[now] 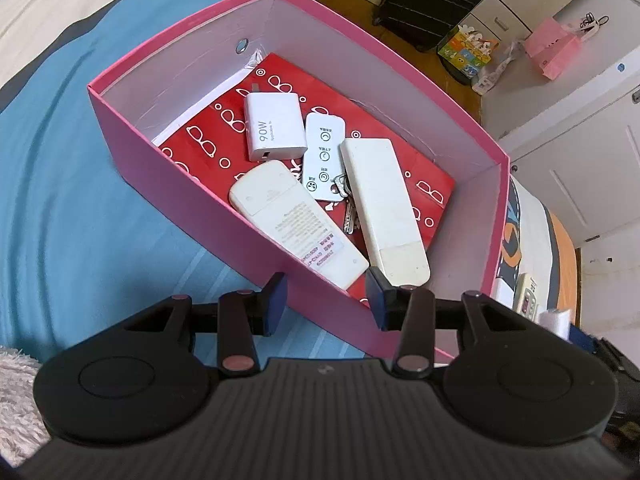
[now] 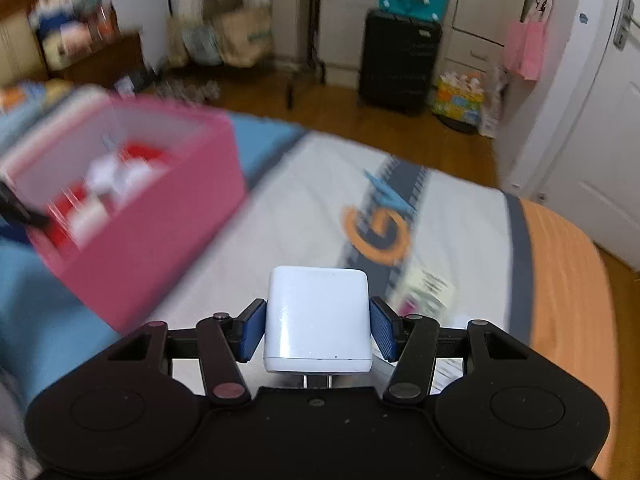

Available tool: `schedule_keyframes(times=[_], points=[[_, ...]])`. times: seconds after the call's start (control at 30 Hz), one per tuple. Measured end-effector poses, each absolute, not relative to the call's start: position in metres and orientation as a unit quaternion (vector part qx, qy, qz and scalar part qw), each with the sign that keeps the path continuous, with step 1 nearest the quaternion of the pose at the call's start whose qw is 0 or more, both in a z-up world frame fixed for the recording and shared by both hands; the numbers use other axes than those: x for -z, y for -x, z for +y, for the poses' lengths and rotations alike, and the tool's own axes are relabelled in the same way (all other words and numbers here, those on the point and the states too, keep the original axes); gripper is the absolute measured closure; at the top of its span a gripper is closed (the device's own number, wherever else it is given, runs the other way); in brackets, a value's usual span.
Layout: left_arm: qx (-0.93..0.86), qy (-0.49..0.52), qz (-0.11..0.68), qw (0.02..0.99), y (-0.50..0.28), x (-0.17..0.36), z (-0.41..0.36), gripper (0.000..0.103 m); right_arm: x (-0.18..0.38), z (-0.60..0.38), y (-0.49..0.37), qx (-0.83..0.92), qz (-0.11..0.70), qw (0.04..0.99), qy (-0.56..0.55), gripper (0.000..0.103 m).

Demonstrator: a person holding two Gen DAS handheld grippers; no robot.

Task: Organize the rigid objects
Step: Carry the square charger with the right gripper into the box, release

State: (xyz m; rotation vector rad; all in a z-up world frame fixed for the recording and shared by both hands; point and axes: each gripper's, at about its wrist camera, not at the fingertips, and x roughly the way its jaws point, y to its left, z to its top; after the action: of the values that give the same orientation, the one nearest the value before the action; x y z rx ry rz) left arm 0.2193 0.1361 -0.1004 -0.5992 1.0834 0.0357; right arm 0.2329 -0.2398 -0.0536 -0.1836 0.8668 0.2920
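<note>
A pink box [image 1: 192, 200] sits on the bed. It holds a white 90W charger [image 1: 274, 126], a small white remote [image 1: 323, 156], two long white remotes [image 1: 298, 222] [image 1: 386, 204] and keys [image 1: 347, 210] on a red printed sheet. My left gripper [image 1: 326, 300] is open and empty, its fingers straddling the box's near wall. My right gripper [image 2: 318, 326] is shut on a white charger block [image 2: 318, 318], held above the bed to the right of the blurred pink box [image 2: 160, 232].
A remote-like device [image 2: 426, 290] lies on the white bedsheet just beyond the right gripper; it also shows in the left wrist view [image 1: 528, 294]. A black suitcase [image 2: 398, 60], bags and a white door stand across the wooden floor.
</note>
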Motion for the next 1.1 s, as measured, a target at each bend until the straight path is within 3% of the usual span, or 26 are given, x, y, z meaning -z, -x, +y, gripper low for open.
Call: schedule_keyframes(times=[0.13,0.3,0.6,0.87,1.1], points=[[-0.016,0.28,0.508,0.814,-0.219,0.101,0.136,0.062,0.02,-0.21,-0.233,-0.208,0.385,0.898,0.042,0.043],[-0.011,0.277,0.502,0.819,-0.217,0.1,0.136,0.062,0.002,-0.141,-0.244,-0.29,0.351,0.887,0.073,0.043],[0.002,0.286,0.498,0.819,-0.215,0.1,0.142,0.062,0.048,-0.048,-0.314,-0.257,0.378,0.857,0.238,0.043],[0.01,0.284,0.496,0.82,-0.214,0.1,0.142,0.061,0.077,-0.03,-0.34,-0.215,0.436,0.83,0.274,0.043],[0.012,0.288,0.496,0.819,-0.215,0.101,0.143,0.061,0.074,-0.038,-0.323,-0.191,0.382,0.852,0.302,0.037]])
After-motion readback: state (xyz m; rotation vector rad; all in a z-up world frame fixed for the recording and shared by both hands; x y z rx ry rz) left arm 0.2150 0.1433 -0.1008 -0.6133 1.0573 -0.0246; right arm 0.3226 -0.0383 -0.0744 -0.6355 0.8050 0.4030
